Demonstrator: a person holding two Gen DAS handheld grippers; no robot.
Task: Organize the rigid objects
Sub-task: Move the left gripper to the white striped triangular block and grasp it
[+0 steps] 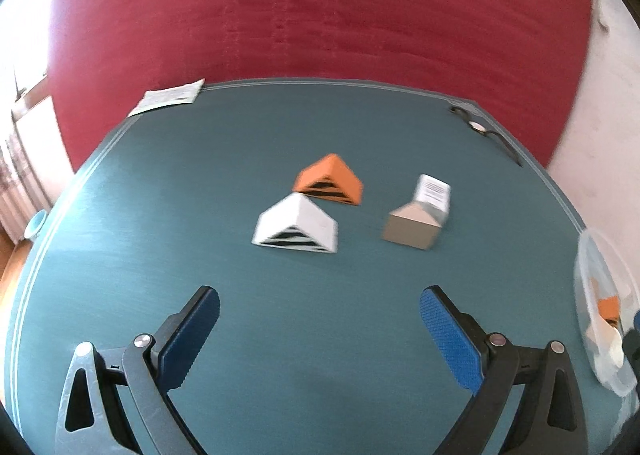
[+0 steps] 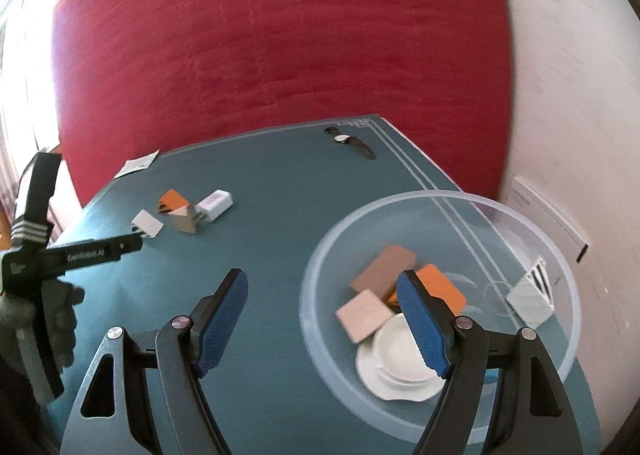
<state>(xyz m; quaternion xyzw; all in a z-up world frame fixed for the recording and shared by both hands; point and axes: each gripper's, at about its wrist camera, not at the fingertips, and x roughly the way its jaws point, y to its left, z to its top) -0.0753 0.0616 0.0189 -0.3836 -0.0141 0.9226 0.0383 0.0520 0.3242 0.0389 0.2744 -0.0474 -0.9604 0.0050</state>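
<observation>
left gripper (image 1: 320,319): fingers spread, empty, facing white wedge (image 1: 296,229) on bench (image 1: 160,215); straddle its flat sides. right gripper (image 2: 324,319): fingers parted, empty.

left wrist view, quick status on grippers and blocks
Left gripper open, empty. Right gripper open, empty. White wedge, orange wedge, tan block loose on table. Approach unobstructed.

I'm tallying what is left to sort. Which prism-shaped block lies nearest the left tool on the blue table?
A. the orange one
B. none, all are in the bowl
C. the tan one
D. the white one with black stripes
D: in the left wrist view the white striped block lies closest to the open left tool, with the orange block just behind it and the tan block off to the right.
</observation>
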